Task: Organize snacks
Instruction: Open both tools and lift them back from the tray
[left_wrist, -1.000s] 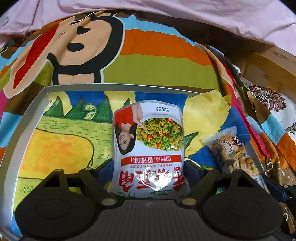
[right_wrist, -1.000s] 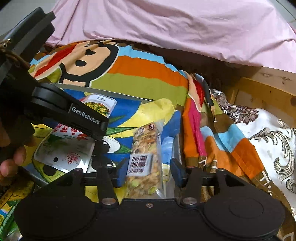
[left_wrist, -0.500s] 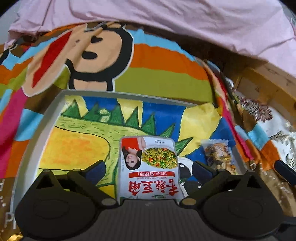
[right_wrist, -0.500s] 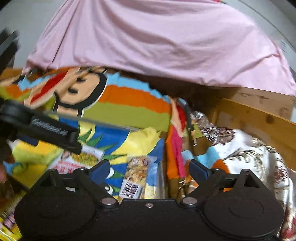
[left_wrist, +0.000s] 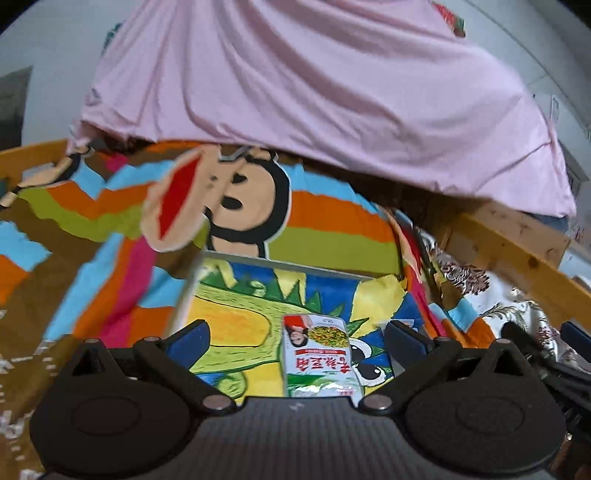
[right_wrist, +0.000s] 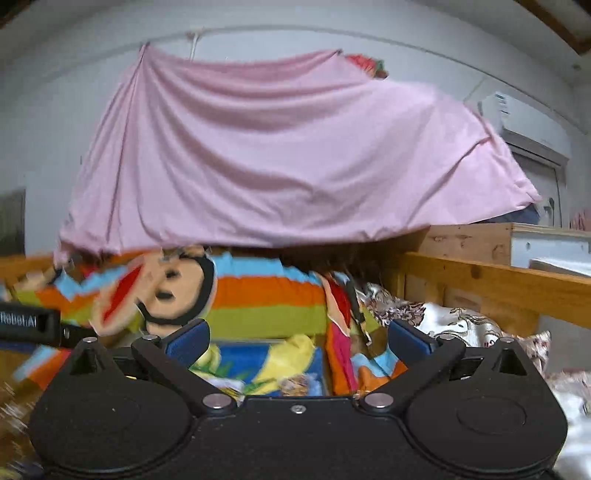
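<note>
The white and red snack packet lies flat in the tray on the bed, low in the left wrist frame, its long axis running away from us. It sits between and below our left hand-held gripper, whose jaws are spread and empty. Red Chinese characters read upside down. Our right hand-held gripper, also spread and empty, sees only a nut bar packet; "RobotAI" shows at left.

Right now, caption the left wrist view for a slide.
Open left gripper above a snack packet lying in the tray.
</note>
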